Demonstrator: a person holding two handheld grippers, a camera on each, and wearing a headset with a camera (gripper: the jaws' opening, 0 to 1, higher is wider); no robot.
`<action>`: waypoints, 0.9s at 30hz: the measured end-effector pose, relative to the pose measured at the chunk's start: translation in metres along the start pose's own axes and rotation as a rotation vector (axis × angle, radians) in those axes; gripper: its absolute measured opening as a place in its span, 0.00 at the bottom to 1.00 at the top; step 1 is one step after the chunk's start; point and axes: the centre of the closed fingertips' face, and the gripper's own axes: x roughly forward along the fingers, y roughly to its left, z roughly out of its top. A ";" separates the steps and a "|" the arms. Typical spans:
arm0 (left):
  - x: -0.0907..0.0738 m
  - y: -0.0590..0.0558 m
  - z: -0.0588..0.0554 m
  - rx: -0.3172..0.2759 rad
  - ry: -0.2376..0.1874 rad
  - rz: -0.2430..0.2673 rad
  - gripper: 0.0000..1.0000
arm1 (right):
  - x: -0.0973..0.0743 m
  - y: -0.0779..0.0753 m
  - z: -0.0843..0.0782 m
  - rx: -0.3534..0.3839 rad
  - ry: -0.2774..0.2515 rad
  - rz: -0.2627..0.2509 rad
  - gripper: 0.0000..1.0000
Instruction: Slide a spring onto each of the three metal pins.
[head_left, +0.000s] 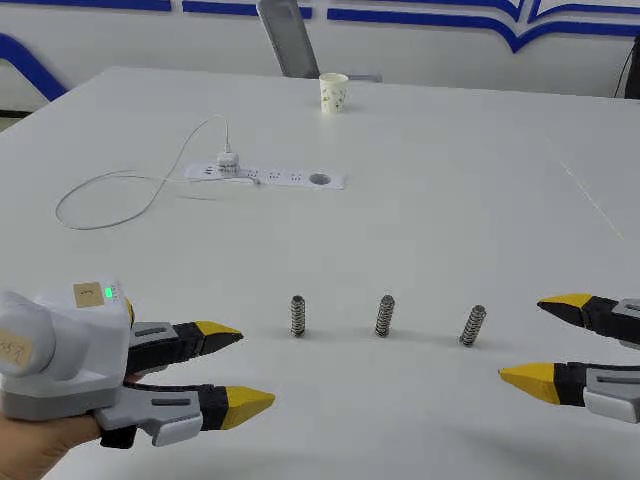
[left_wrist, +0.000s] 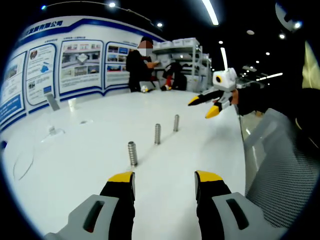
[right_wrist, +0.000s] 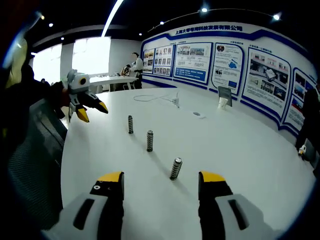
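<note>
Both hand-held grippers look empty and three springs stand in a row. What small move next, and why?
Probably ease the right hand-held gripper toward the rightmost spring to check its seating: it leans, while the middle spring and leftmost spring stand straighter. That gripper and the left hand-held gripper are both open and empty.

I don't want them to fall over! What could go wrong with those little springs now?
1. The right spring leans a bit. The open right gripper is close by, so a bump might tip it over.
2. The left spring and middle spring stand thin and upright. The open left gripper could knock one if it swings in carelessly.
</note>
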 end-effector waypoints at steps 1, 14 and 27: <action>0.000 0.000 0.000 -0.002 -0.002 0.001 0.49 | -0.001 0.000 -0.001 0.005 -0.005 -0.006 0.62; 0.000 0.000 0.001 -0.013 -0.016 0.008 0.49 | -0.005 0.002 -0.009 0.035 -0.019 -0.033 0.63; 0.000 0.001 0.001 -0.021 -0.021 0.013 0.49 | -0.005 0.005 -0.011 0.054 -0.029 -0.042 0.64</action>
